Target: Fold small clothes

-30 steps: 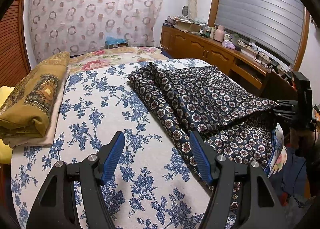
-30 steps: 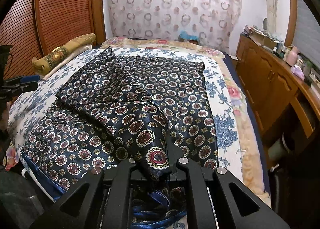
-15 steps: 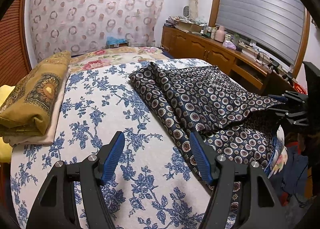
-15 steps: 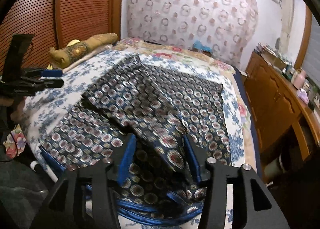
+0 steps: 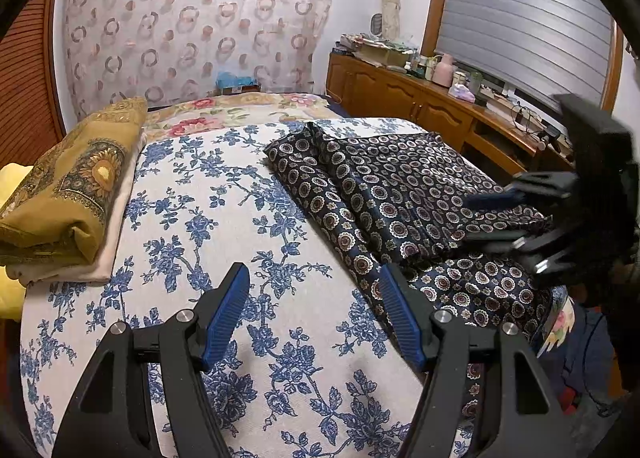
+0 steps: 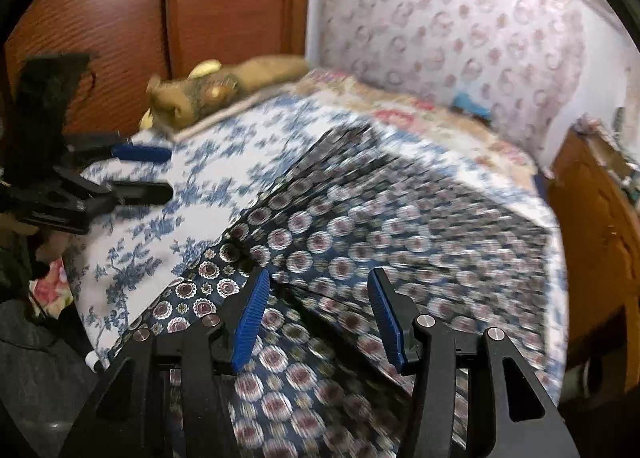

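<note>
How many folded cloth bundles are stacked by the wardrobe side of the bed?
2: a mustard-gold patterned folded cloth on top of a cream folded cloth beneath it. Something yellow behind them may be another; it is mostly hidden.

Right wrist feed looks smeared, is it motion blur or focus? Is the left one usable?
Right wrist view: motion blur streaks the dark patterned garment and bedspread; its own hand-held gripper stays sharp. Left wrist view: crisp, fisheye-bent, only the right hand-held gripper blurred.

L claw (image 5: 314, 312) & R claw (image 6: 316, 312) both agape, gripping nothing.
</note>
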Action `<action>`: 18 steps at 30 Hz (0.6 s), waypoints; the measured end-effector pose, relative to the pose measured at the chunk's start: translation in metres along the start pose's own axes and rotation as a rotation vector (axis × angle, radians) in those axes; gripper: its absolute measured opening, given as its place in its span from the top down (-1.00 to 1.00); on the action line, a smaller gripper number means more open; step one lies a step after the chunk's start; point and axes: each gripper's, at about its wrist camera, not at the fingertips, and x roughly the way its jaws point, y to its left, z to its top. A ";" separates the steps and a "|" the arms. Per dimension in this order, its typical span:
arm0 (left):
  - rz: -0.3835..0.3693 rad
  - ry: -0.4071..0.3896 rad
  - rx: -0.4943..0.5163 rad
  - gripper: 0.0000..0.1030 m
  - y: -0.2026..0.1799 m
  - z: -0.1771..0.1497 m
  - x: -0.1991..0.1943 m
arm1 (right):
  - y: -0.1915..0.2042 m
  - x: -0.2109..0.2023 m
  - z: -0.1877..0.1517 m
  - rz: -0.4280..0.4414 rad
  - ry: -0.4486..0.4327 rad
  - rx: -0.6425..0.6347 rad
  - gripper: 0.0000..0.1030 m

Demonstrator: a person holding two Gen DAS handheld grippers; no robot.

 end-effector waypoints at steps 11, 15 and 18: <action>-0.013 0.020 -0.006 -0.32 0.004 -0.003 0.008 | 0.005 0.063 0.015 0.043 0.126 -0.118 -0.03; -0.017 0.041 0.015 -0.32 0.005 -0.002 0.020 | -0.005 0.063 0.014 0.076 0.110 -0.112 0.18; -0.005 0.058 0.025 -0.32 0.009 0.002 0.030 | -0.006 0.059 0.015 0.089 0.083 -0.126 0.83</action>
